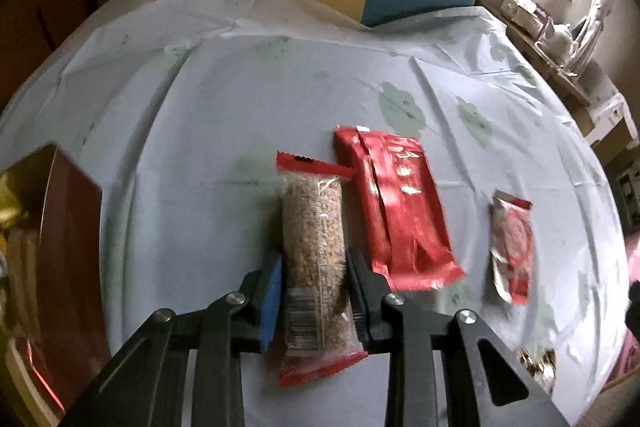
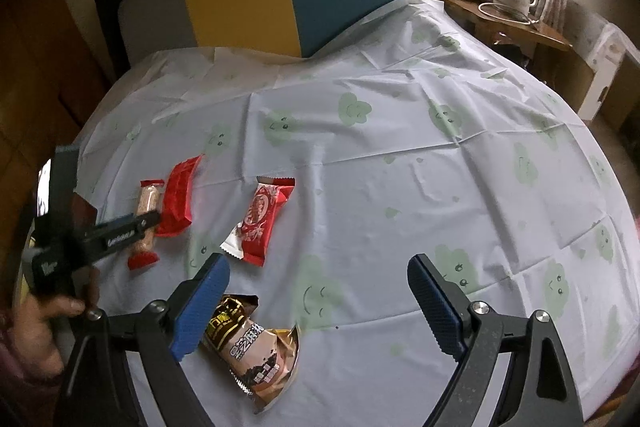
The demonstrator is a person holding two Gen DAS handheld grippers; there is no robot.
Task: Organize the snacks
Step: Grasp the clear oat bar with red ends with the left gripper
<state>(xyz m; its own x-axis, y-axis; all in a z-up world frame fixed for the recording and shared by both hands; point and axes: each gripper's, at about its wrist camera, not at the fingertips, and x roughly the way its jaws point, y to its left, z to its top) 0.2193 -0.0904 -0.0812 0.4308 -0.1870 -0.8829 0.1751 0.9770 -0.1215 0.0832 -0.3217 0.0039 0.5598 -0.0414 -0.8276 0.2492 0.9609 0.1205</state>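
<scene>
The left hand-held gripper point(image 1: 312, 291) is clamped on the grain bar point(image 1: 314, 259), its pads pressing the two long sides near the wrapper's near end, while the bar lies flat on the tabletop point(image 1: 280, 87) just left of the red pack point(image 1: 400, 211). The grip sits low, close to the barcode end, so most of the bar sticks out beyond the pads; if lifted from here, it may droop or swing, and the slick film could slip out of the pinch. The red pack lies touching or nearly touching the bar's far corner, so a careless lift might drag it along. A hard squeeze could also crumble the pressed grain. The bar's long axis runs straight away from the left camera, in line with the fingers, one red crimped end toward the gripper and the other pointing at the far edge of the tabletop. The right hand-held gripper point(image 2: 320, 303) hangs wide open and empty over the cloth, beside a brown snack pouch point(image 2: 256, 351); a small red packet point(image 2: 260, 219) lies apart.
</scene>
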